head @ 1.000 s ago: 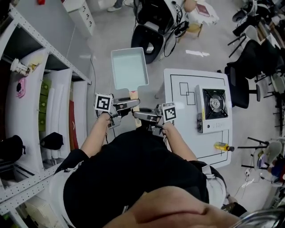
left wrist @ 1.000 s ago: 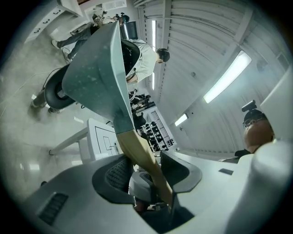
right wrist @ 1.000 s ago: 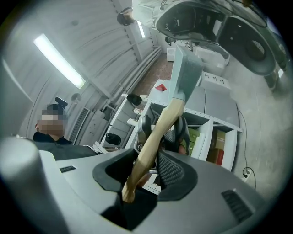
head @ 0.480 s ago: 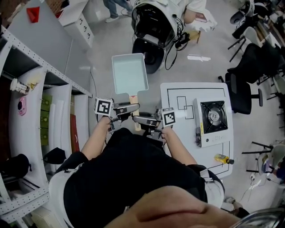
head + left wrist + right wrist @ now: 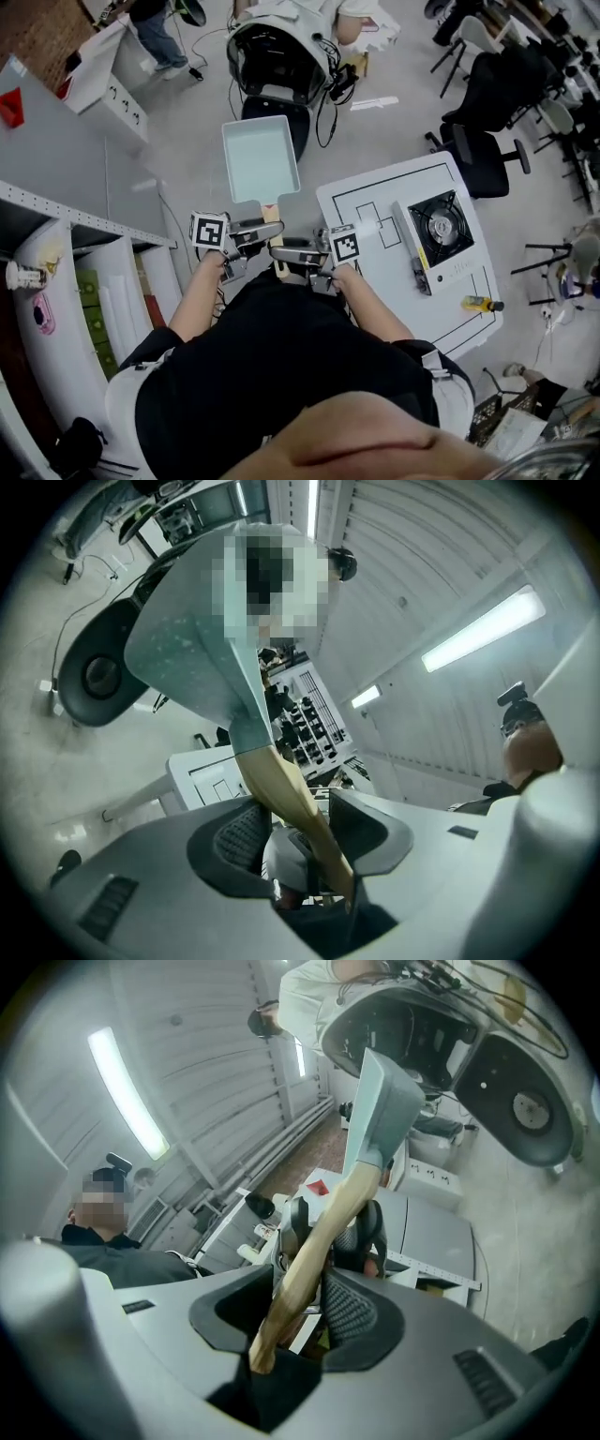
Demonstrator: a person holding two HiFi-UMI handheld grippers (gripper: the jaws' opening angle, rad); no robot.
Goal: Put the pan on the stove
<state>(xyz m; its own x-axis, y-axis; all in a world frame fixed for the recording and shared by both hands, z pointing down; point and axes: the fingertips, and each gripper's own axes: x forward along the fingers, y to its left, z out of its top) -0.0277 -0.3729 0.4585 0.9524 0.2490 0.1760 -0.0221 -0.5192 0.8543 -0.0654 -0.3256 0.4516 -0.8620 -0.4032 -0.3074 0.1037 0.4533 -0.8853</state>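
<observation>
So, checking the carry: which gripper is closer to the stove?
The right gripper, shut on the pan handle from the table side; the left gripper grips it from the opposite side, farther from the stove.

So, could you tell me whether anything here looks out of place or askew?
Nothing stands out. The pan is empty, held by its handle in the left gripper and right gripper, over the floor beside the table. The stove sits on the table with nothing on it.
</observation>
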